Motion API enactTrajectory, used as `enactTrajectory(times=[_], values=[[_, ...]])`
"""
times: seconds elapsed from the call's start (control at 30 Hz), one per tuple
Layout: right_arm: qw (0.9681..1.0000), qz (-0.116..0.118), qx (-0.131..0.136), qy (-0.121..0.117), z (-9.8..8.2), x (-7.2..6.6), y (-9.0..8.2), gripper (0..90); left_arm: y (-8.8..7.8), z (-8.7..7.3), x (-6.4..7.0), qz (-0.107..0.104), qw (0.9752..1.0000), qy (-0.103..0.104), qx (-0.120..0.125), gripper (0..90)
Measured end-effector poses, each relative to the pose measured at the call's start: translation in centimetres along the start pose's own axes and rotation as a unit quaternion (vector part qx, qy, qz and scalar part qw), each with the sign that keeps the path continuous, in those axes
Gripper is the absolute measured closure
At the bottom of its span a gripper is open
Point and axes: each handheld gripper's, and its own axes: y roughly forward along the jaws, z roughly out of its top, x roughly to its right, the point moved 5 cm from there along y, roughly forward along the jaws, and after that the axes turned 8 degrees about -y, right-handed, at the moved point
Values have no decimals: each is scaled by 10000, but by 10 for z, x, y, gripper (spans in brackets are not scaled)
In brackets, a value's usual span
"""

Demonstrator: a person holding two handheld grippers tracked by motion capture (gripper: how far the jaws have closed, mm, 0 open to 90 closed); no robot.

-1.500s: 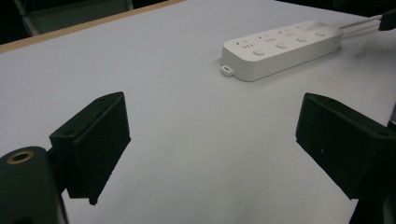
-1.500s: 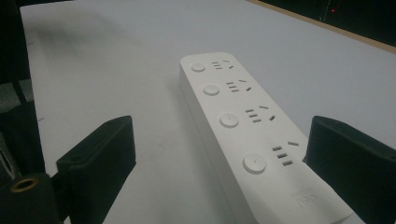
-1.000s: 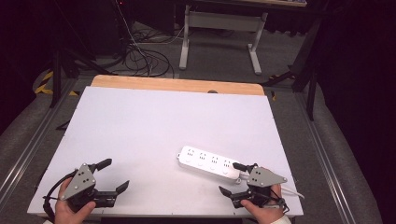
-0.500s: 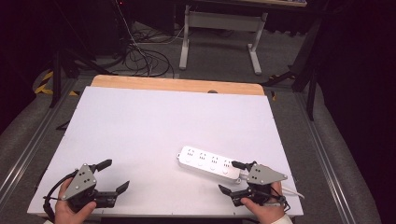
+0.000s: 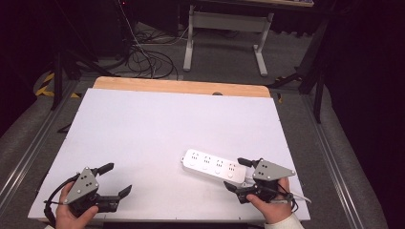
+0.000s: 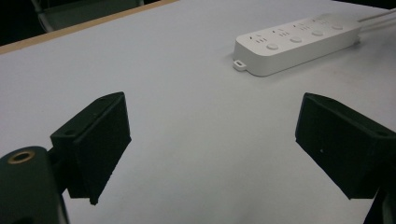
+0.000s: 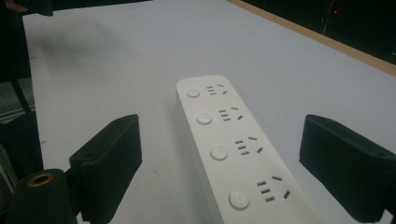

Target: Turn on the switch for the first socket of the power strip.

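1. White power strip (image 5: 215, 165) lies flat on the white table (image 5: 157, 124), in its near right part, with four sockets and four round buttons facing up.
2. The right gripper (image 5: 240, 175) sits at the strip's near right end, jaws spread wide; in the right gripper view the strip (image 7: 233, 144) runs forward between the two jaws, touching neither.
3. The left gripper (image 5: 114, 179) rests near the table's front left corner, well apart from the strip, jaws also spread and holding nothing.
4. In the left gripper view the strip (image 6: 296, 42) lies ahead, off to the right.
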Motion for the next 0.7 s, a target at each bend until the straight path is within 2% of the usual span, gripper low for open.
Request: enactTrajectory(times=[0.7], values=[[10000, -40, 10, 90, 14, 16, 12, 125, 0, 0, 0, -12, 10000, -8, -4, 111]])
